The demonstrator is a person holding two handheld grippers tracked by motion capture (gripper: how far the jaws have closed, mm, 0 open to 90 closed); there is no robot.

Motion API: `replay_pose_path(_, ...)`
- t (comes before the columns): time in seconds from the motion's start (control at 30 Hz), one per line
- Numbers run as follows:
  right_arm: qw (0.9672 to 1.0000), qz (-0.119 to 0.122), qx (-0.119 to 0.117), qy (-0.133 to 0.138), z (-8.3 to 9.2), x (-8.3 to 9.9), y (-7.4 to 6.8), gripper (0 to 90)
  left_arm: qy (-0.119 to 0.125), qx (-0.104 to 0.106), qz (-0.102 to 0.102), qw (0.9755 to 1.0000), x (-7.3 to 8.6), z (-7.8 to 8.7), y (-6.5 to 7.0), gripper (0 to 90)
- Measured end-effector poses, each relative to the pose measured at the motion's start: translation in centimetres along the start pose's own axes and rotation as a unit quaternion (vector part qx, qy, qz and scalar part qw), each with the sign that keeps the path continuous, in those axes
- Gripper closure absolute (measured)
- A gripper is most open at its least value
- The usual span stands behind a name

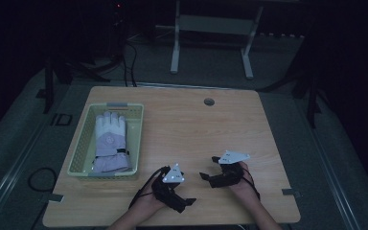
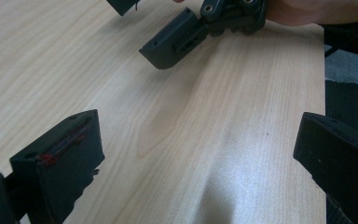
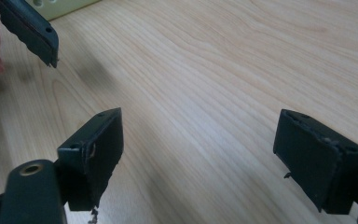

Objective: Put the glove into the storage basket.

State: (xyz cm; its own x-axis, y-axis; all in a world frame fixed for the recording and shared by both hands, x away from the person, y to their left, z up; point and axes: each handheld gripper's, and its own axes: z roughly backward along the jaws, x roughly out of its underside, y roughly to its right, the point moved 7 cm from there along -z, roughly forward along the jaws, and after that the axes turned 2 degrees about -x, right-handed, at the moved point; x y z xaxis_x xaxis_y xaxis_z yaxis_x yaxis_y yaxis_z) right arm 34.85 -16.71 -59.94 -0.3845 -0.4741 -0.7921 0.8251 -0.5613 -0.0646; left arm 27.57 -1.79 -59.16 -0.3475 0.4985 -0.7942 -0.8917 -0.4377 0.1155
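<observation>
One glove lying in one basket, two empty tools resting near the front of the bench.

A single pale glove (image 1: pixel 110 142) is lying flat inside the yellow-green basket (image 1: pixel 79 147) at the left side of the wooden bench (image 1: pixel 211 129), fingers pointing away from the person; its details are hard to make out in the dim high view. The left tool (image 1: pixel 188 203) and right tool (image 1: pixel 209 167) are sitting well apart from the basket, each held by a hand whose forearm is cut off at the bottom edge. In the left gripper view the left tool (image 2: pixel 193 163) is standing wide open over bare wood, gripping nothing. In the right gripper view the right tool (image 3: pixel 198 161) is likewise spread open and empty.
</observation>
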Motion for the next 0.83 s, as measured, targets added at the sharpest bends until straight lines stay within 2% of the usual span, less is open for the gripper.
replay_pose_path(0.23, 0.9999, -0.01, 0.005, 0.002, 0.8, 0.9, 0.7, 15.5, 0.008, 0.014, 0.006, 0.9999, 0.2, -0.7, 0.3, 1.5)
replay_pose_path(0.5, 0.9999, -0.004, 0.013, 0.006, 1.2, 1.2, 1.2, 14.0, 0.017, 0.02, 0.013, 0.9996, 0.5, -1.0, 0.4, 1.5)
replay_pose_path(0.67, 0.9999, -0.005, 0.015, 0.003, 1.2, 1.4, 1.5, 14.0, 0.027, 0.025, 0.009, 0.9993, 0.5, -0.8, 0.5, 1.5)
replay_pose_path(0.83, 0.9998, 0.0, 0.018, 0.004, 1.2, 1.3, 1.5, 14.2, 0.03, 0.03, 0.016, 0.999, 0.6, -0.7, 0.3, 1.5)
